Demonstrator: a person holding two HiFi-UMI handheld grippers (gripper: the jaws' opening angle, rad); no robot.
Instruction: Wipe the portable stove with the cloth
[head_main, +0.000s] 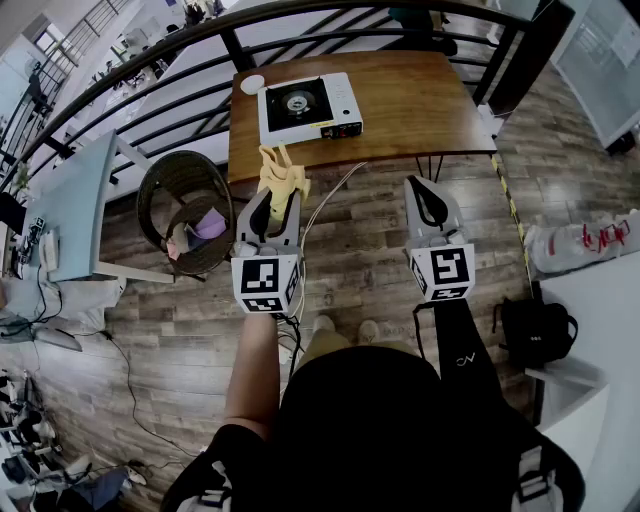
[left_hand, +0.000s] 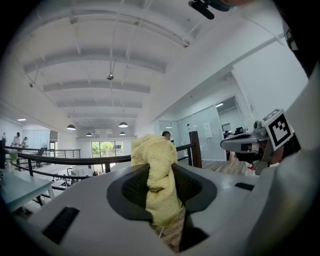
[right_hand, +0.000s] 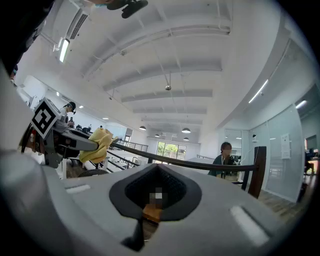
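The white portable stove with a black burner sits on the brown wooden table, ahead of me. My left gripper is held above the floor, short of the table's near edge, shut on a yellow cloth that sticks out beyond its tips. In the left gripper view the cloth is pinched between the two dark pads and bunches above them. My right gripper hovers level with it to the right, jaws shut with nothing between them. The right gripper view shows the cloth at the left.
A wicker basket with cloths inside stands on the floor left of the left gripper. A small white disc lies on the table's left corner. A black railing runs behind the table. A black bag and a white bag lie at the right.
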